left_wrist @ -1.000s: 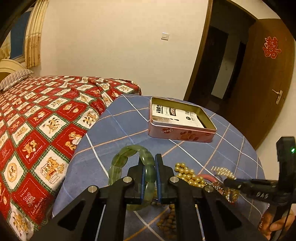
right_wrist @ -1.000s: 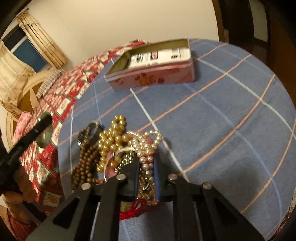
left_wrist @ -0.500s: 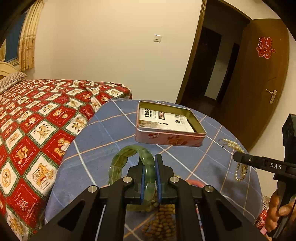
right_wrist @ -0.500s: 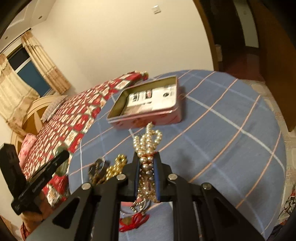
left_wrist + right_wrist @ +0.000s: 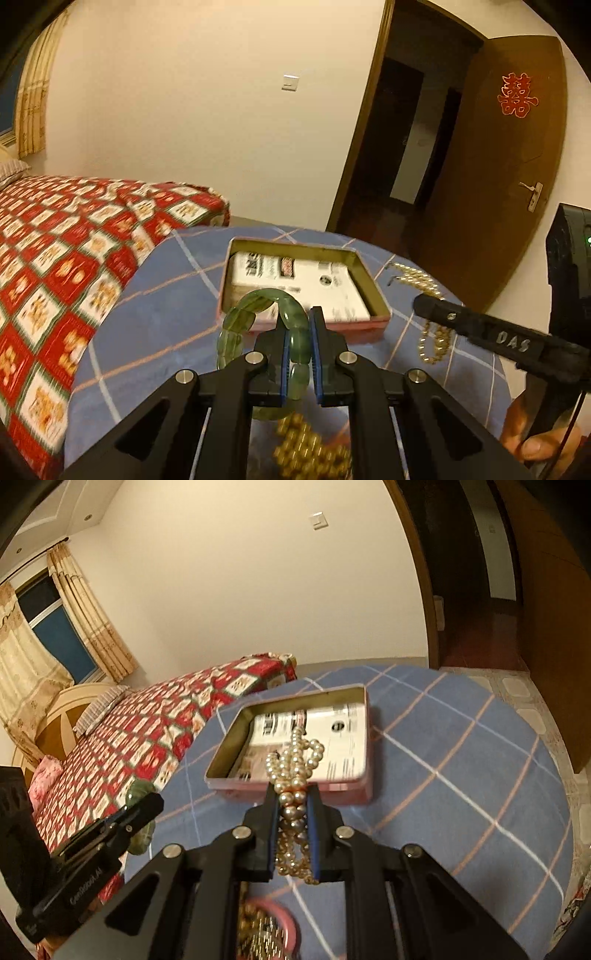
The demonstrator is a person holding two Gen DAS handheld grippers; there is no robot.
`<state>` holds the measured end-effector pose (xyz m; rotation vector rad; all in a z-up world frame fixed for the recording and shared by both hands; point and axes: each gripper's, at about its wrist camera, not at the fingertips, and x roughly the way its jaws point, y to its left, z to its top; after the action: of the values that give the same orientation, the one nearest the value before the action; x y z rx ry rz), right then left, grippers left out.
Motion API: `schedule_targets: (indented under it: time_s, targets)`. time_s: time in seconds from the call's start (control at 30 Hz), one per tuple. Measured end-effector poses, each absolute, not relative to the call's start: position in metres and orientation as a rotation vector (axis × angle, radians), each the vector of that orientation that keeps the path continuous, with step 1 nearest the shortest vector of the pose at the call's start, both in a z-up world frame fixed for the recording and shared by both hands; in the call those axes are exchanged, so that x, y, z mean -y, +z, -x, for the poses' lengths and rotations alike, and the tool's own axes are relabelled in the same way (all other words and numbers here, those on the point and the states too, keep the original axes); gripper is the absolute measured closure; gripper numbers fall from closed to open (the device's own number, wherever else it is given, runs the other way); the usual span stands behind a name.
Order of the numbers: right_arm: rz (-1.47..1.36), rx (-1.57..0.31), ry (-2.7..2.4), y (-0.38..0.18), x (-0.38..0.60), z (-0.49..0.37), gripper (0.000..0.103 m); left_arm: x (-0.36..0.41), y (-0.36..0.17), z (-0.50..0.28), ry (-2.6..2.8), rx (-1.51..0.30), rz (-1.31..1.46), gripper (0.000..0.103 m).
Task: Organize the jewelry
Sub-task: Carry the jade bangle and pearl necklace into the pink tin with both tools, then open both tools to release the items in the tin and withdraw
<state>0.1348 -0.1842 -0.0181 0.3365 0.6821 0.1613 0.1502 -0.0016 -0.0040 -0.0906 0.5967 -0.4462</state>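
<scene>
Gripping an upright green bracelet (image 5: pixel 258 332) edgewise, left gripper (image 5: pixel 298 325); right gripper (image 5: pixel 291 801) clamps dangling pearls (image 5: pixel 295 768).

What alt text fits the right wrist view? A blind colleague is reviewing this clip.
The right gripper holds a bunched pearl necklace in front of an open pink tin on a blue checked tablecloth. At lower left the left gripper carries a green bracelet; a red patterned bed lies behind.
</scene>
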Motion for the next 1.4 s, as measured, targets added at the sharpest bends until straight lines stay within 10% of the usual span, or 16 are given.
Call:
schedule_targets:
  time_s: [0.9,1.03,1.13,1.2,1.4]
  targets:
    - [-0.217,-0.8,0.104,-0.065,0.19,-0.248,0.086,0.063,-0.061,-0.274,-0.427,-0.751,0.024,0.094]
    - [-0.232,-0.819,0.111,-0.07,0.191,-0.253,0.069,0.062,-0.066,-0.278,-0.377,-0.765,0.016,0.093]
    - [-0.226,-0.805,0.1,-0.064,0.19,-0.251,0.049,0.055,-0.066,-0.281,-0.322,-0.782,0.029,0.079]
    - [-0.223,-0.791,0.091,-0.058,0.193,-0.246,0.048,0.049,-0.063,-0.279,-0.287,-0.787,0.046,0.051]
    - [-0.232,-0.787,0.076,-0.044,0.192,-0.236,0.048,0.037,-0.042,-0.264,-0.265,-0.744,0.077,0.044]
